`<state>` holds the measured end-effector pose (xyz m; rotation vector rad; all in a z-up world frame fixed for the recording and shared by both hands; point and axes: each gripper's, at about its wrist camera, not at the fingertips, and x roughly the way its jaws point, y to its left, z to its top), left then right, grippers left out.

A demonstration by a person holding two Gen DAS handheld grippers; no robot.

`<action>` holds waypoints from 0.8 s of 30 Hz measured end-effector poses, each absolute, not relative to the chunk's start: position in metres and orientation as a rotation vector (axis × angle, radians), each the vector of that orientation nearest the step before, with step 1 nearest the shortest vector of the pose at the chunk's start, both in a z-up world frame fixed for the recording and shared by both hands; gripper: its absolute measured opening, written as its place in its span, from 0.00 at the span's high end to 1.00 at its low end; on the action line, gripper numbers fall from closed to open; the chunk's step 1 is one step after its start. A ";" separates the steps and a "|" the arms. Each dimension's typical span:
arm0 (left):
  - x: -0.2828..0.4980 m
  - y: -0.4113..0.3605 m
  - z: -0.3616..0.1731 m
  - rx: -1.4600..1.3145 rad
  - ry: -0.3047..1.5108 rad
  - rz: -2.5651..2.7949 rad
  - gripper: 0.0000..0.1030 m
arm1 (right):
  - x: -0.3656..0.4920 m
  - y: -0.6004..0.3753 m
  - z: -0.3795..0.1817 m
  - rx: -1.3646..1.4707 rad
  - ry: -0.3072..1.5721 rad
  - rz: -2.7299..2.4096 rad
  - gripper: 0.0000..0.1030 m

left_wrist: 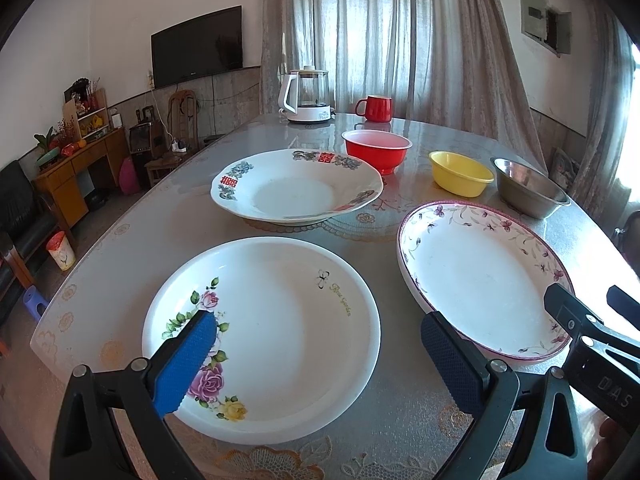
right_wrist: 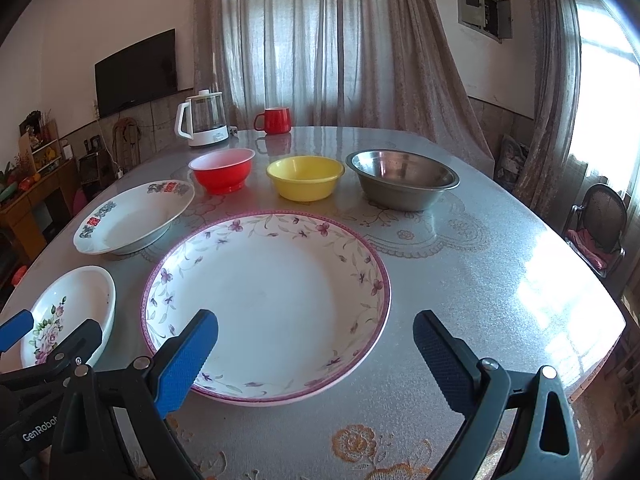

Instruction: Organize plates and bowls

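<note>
"GenRobot" on left gripper [right_wrist: 12,334] (partly cut)

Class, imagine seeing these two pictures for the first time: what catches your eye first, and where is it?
Three large plates fill the near table: a rose plate at the left, a purple-rimmed plate at the right, and one with red characters behind. Beyond them stand a red bowl, yellow bowl and steel bowl in a row.

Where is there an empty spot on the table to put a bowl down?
The biggest bare patch is the table, right of the purple-rimmed plate and in front of the steel bowl. Another lies behind the bowls, right of the red mug. The left side is crowded with plates.
</note>
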<state>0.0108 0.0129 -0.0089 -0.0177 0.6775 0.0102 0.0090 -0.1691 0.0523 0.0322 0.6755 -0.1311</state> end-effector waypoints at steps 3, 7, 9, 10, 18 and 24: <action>0.011 0.013 -0.009 -0.018 0.682 0.008 0.00 | 0.010 -0.168 0.051 0.032 0.681 -0.128 0.03; 0.012 0.013 -0.009 -0.018 0.682 0.008 0.00 | 0.010 -0.167 0.052 0.030 0.683 -0.120 0.03; 0.012 0.013 -0.009 -0.018 0.683 0.008 0.00 | 0.011 -0.166 0.052 0.029 0.683 -0.118 0.03; 0.012 0.013 -0.009 -0.019 0.682 0.007 0.00 | 0.011 -0.166 0.052 0.029 0.683 -0.117 0.03; 0.014 0.014 -0.009 -0.028 0.688 0.003 0.00 | 0.013 -0.164 0.052 0.025 0.684 -0.109 0.03; 0.014 0.014 -0.008 -0.029 0.690 0.003 0.00 | 0.015 -0.163 0.052 0.023 0.687 -0.107 0.03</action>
